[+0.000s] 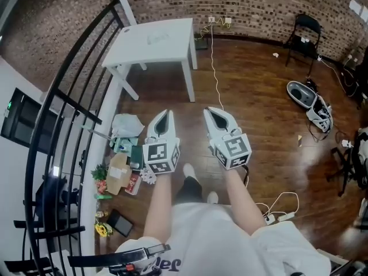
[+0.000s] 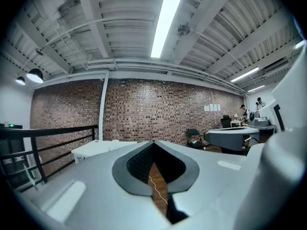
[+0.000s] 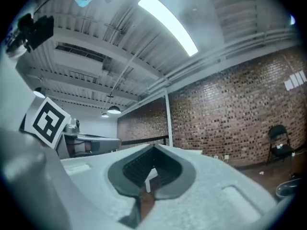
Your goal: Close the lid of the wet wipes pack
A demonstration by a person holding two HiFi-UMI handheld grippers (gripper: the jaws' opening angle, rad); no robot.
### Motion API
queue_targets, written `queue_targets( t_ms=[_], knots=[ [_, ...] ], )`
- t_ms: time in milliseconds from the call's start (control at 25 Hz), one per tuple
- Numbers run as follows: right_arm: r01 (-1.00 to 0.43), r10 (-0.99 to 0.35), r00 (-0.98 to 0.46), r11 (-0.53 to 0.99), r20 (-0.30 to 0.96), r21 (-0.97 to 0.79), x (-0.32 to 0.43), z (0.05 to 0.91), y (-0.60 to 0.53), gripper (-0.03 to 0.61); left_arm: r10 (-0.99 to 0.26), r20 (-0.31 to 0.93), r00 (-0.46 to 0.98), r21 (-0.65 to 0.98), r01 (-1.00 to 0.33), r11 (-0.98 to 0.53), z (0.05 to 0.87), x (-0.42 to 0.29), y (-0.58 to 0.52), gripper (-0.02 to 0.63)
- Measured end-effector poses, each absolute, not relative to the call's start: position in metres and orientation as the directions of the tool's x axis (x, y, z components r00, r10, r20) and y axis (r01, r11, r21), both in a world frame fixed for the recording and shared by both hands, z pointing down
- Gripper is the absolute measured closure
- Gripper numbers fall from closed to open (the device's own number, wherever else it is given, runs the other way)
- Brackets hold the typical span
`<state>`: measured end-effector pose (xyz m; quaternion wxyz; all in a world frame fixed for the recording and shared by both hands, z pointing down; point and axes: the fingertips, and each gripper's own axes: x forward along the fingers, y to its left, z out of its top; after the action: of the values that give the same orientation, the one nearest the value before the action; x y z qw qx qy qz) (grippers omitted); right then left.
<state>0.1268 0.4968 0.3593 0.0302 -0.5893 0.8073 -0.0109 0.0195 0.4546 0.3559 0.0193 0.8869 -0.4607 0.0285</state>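
Observation:
In the head view a white table point(image 1: 172, 50) stands far ahead by the brick wall. A small pale flat thing point(image 1: 157, 38) lies on it, too small to tell whether it is the wet wipes pack. My left gripper point(image 1: 165, 115) and right gripper point(image 1: 213, 112) are held side by side at waist height over the wooden floor, well short of the table. Both are shut with nothing between the jaws. The left gripper view shows the left gripper point(image 2: 153, 143) aimed at the brick wall, with the table point(image 2: 96, 148) low at left. The right gripper point(image 3: 153, 147) points up toward the ceiling and wall.
A black railing point(image 1: 75, 105) runs along the left, with a heap of bags and boxes point(image 1: 121, 171) on the floor beside it. A white cable point(image 1: 215, 73) crosses the floor from the wall. A black chair point(image 1: 303, 36) and grey equipment point(image 1: 310, 99) stand at right; a power strip point(image 1: 282, 216) lies near my feet.

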Motion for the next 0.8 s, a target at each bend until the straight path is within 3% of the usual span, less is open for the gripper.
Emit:
queue_targets(
  t_ms=[440, 800],
  knots=[
    [-0.959, -0.958, -0.283, 0.282, 0.043, -0.036, 0.146, 0.366, 0.275, 0.589, -0.855, 0.06, 0.516, 0.03, -0.857, -0.515, 0.364, 0.017, 0.247, 0.6],
    [-0.951, -0.947, -0.309, 0.309, 0.083, -0.007, 0.11, 0.364, 0.098, 0.589, -0.879, 0.026, 0.475, 0.068, -0.879, -0.473, 0.351, -0.024, 0.08, 0.598]
  ],
)
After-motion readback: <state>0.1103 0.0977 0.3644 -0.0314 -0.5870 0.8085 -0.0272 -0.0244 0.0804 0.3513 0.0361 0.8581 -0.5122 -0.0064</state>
